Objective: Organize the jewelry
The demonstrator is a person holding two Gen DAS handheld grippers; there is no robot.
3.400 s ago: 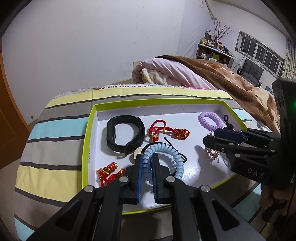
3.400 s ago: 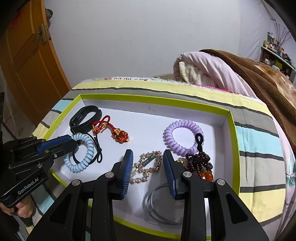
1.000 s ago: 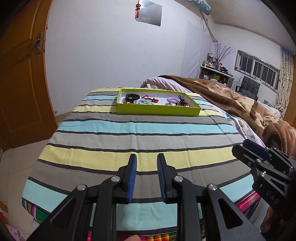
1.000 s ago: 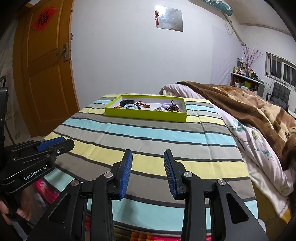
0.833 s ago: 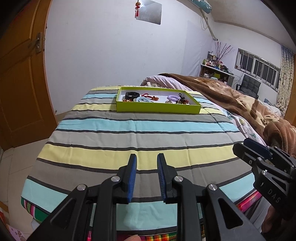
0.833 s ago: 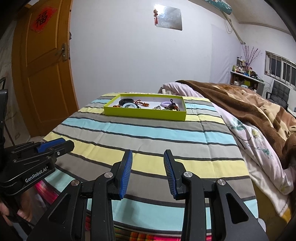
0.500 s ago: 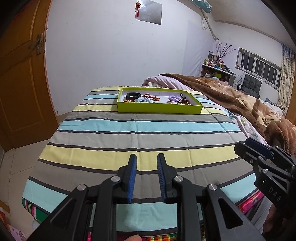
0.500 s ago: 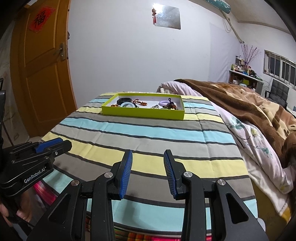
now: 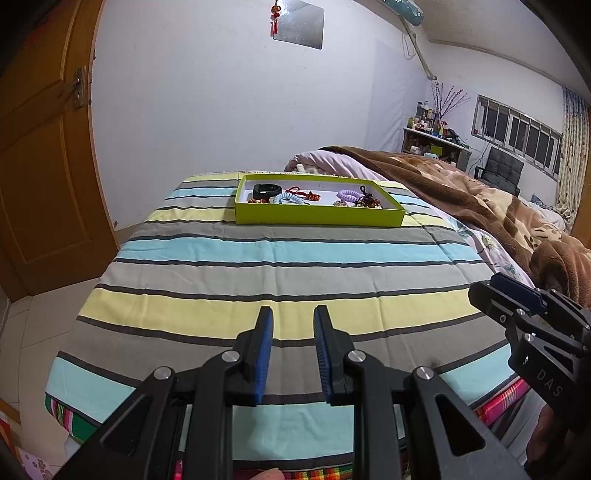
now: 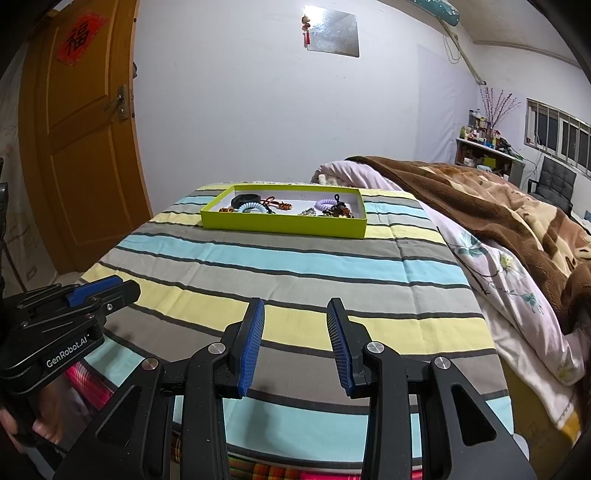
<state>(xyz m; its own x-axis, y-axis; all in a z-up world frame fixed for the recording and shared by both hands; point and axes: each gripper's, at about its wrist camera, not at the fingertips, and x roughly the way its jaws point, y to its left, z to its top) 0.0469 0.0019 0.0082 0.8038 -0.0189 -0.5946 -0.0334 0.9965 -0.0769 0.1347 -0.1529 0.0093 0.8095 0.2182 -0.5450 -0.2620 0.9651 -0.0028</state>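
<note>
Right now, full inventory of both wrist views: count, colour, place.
tray: 1, lime green with white floor, far end of bed
wristband: 1, black, tray's left end
spiral hair ties: 2, pale blue left of centre, lilac right of centre, both in tray
red cord charms: at least 2, tray's left half; exact count too small to tell
dark bead bracelet: 1, tray's right end
striped bedcover: 1, blue, yellow and grey, under tray
brown blanket: 1, right side of bed
door: 1, orange-brown, left wall
mirror: 1, far wall
left gripper: 1, black with blue pads, open, empty, over bed's near edge
right gripper: 1, same, open wider, empty
</note>
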